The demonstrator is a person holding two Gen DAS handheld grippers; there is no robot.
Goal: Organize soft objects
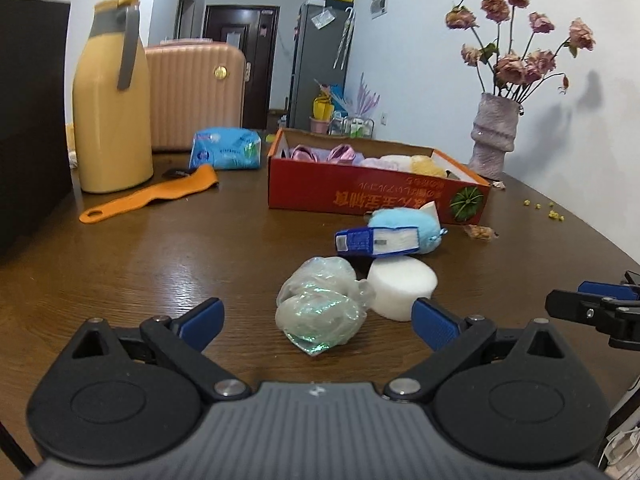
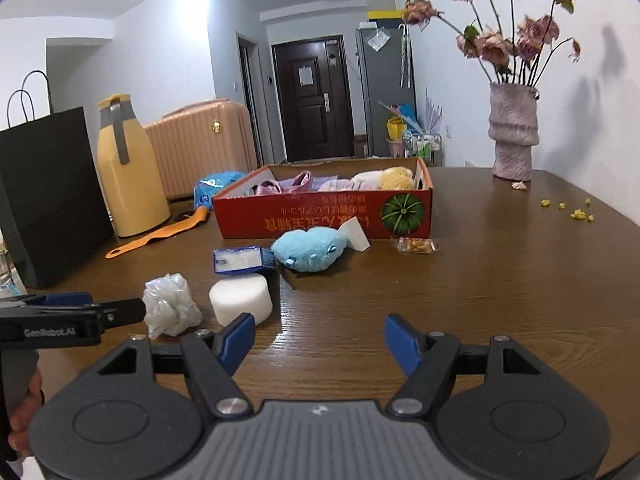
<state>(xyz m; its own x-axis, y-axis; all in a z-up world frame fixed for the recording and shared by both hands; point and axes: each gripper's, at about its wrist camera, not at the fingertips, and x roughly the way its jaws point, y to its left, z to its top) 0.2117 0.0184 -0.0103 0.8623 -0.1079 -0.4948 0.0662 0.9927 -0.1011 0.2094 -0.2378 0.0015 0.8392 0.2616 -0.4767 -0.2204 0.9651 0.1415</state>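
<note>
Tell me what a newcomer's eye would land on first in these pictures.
Probably the red cardboard box in the middle of the brown table, already holding pastel soft things. In front of it lie a blue plush toy, a white foam puck and a crumpled plastic ball, right ahead of the open left gripper. Dried pink roses in a vase stand at the far right against the wall.

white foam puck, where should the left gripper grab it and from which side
Grip the white foam puck across its curved side wall, coming in low from the near side. It lies flat, so the wall faces the open left gripper. The crumpled plastic bag touches its left flank, so go in carefully there.
</note>
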